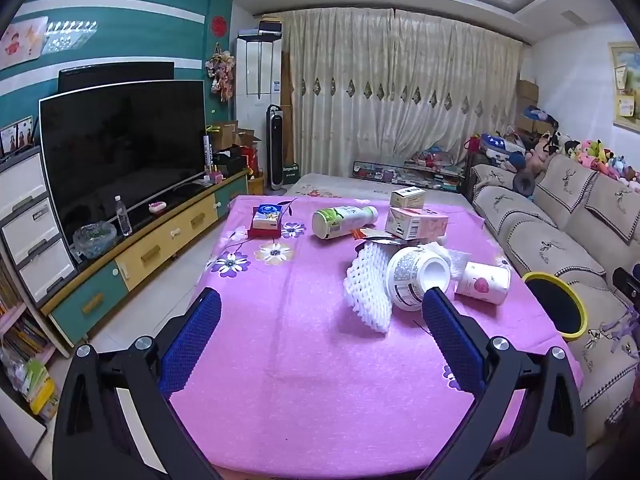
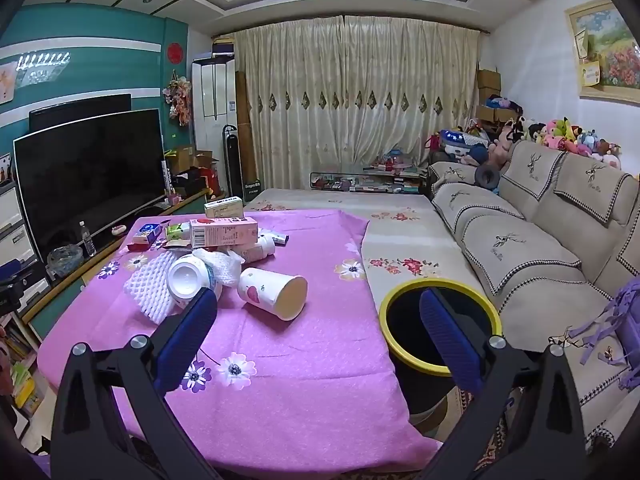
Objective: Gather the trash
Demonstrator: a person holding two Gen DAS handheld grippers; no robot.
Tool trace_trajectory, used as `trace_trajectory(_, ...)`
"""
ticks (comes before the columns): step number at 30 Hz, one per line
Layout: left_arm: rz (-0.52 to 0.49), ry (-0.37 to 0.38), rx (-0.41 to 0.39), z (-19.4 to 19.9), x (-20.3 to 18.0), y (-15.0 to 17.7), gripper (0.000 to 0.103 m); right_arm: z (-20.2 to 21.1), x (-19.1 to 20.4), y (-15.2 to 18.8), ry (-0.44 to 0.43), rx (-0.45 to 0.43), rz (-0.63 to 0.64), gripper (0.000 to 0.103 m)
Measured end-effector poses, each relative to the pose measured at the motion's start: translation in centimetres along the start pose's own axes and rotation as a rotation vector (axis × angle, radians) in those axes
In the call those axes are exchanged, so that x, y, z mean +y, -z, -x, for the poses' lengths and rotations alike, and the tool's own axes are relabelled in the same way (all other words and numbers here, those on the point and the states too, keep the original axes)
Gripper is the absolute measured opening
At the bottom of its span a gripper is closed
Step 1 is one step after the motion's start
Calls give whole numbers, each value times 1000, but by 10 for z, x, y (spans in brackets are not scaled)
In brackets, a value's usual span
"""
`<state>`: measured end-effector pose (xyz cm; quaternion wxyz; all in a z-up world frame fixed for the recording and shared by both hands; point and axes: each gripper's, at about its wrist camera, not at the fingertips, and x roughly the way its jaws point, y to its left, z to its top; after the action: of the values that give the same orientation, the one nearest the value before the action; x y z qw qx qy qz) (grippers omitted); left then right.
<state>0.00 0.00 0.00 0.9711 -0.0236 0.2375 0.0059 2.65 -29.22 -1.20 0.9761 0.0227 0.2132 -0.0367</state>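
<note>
Your left claw (image 1: 322,296) is spread wide with nothing between its blue pads, hanging over the near stretch of the purple-clothed surface (image 1: 304,360). Your right claw (image 2: 318,298) is just as wide and just as empty, one pad over the cloth, the other in front of the bin's mouth.

That yellow-rimmed bin (image 2: 400,300) is your landmark: it stands on the floor just off the surface's right edge, between surface and sofa (image 2: 520,248).

Left of the bin, nearest to you, the paper cup (image 2: 264,290) with a pink heart lies on its side, open end toward the bin. Just beyond it, touching, is a white tub (image 2: 188,280) tipped over, mouth facing you, resting against white foam netting (image 2: 148,288), with crumpled white tissue (image 2: 220,264) behind.

Farther from the bin, the pile goes on: a pink carton (image 2: 224,232) lying flat, a small white bottle (image 2: 260,250) beside it, a green-and-white bottle (image 1: 344,220) on its side, and a pale box (image 2: 224,206) at the far edge. At the far left, well apart from the bin, sits a small blue box (image 1: 267,216).

Beyond the surface, a television (image 1: 120,152) on the left, curtains (image 1: 400,92) at the back.
</note>
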Motion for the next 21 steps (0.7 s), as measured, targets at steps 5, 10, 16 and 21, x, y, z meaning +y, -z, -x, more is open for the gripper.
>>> trace_trajectory(5,-32,-16,-10,1,-3,0,99,0,1,3,2,-7,-1,97)
trace_trajectory(10,-25,-21,-12,6,-9,2,99,1,-1,0,-6,2,-14,97)
trace_trajectory(16,-19,-2,-2,-2,-7,2,99,-5,-2,3,-9,9,-19,97)
trace_trajectory(21,-21,3,5,-3,-6,2,99,-6,-4,2,-6,12,-20,97)
